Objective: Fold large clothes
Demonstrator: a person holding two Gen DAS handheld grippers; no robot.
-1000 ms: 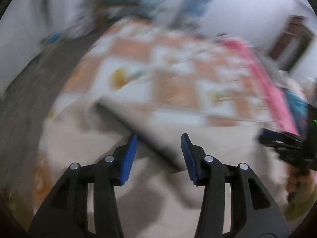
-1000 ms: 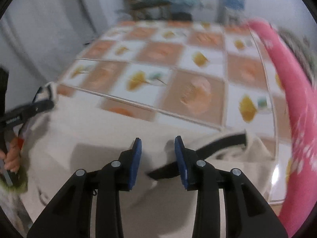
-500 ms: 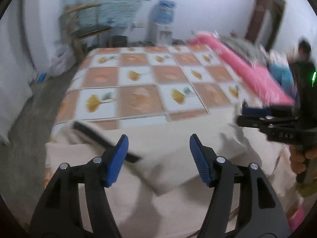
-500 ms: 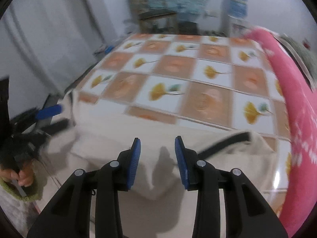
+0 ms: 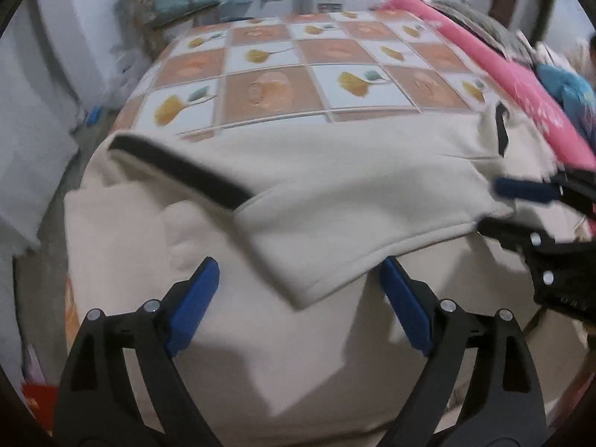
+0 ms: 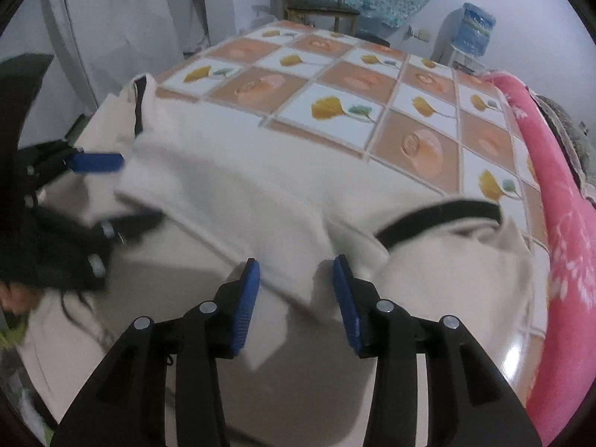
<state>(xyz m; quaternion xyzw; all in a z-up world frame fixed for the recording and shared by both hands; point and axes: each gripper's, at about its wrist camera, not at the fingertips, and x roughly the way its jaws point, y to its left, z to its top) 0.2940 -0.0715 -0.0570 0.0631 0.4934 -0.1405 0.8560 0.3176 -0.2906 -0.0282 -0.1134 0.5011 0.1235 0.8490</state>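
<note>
A large cream garment (image 5: 335,193) with a black trim band (image 5: 178,169) lies over the near end of the bed. One flap is folded across it. My left gripper (image 5: 300,298) hovers over the flap's near corner. Its jaws are opening wide and the pads do not touch the cloth. In the right wrist view the same garment (image 6: 231,171) and its black band (image 6: 439,216) show. My right gripper (image 6: 296,290) is over the flap's edge, jaws opening, cloth between but not pinched. Each gripper shows in the other's view: the right gripper (image 5: 491,206), the left gripper (image 6: 123,192).
The bed carries a checked sheet (image 5: 272,89) with orange squares and yellow leaves. A rolled pink blanket (image 6: 558,205) runs along its right side. A wooden chair (image 6: 316,3) and a water dispenser (image 6: 473,26) stand by the far wall. Grey curtains (image 6: 111,37) hang on the left.
The left jaws have spread much wider and the right jaws slightly. Both grippers have shifted sideways over the garment, and the folded flap now lies flat across it.
</note>
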